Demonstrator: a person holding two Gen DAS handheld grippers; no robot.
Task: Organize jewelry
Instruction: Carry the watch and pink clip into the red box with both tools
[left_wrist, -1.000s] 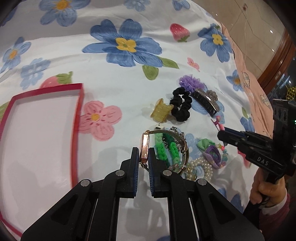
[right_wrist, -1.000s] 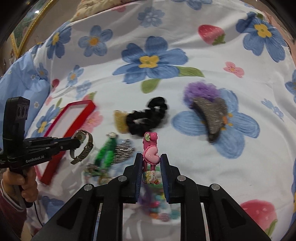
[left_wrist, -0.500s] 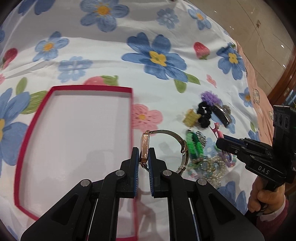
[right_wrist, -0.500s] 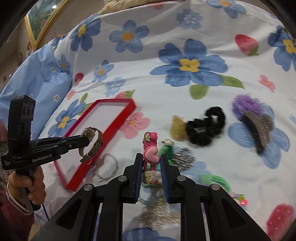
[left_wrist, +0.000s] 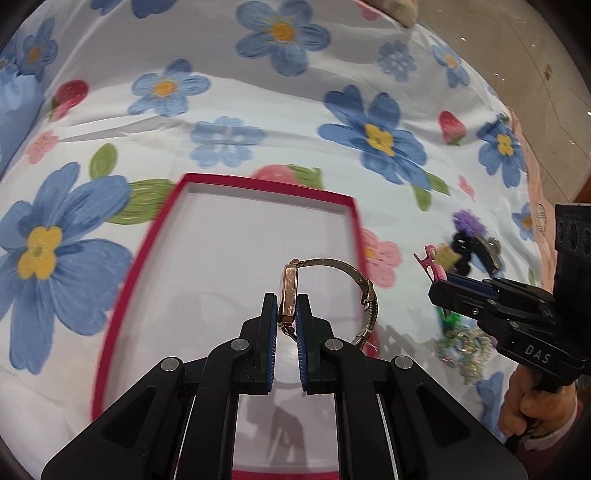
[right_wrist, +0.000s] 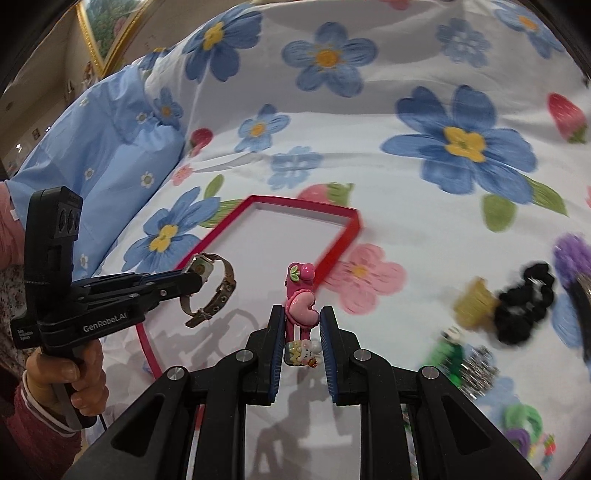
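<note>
Left tool (left_wrist: 286, 314) grips a gold watch (left_wrist: 291, 291) by its case, held above the red tray (left_wrist: 354, 221) at frame centre; right tool (right_wrist: 303, 328) is clamped on a pink hair clip (right_wrist: 301, 306), raised over the floral bedsheet (right_wrist: 406, 184) near the tray's right edge

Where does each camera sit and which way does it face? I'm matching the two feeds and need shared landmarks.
Left wrist: on the left gripper, looking along its fingers over the red tray; it grips a gold watch; the right gripper and the hand holding it show at right.
Right wrist: on the right gripper, gripping a pink hair clip, facing the tray; the left gripper and its hand show at left.
Shared: tray, watch, clip, floral bedsheet, the black scrunchie.
</note>
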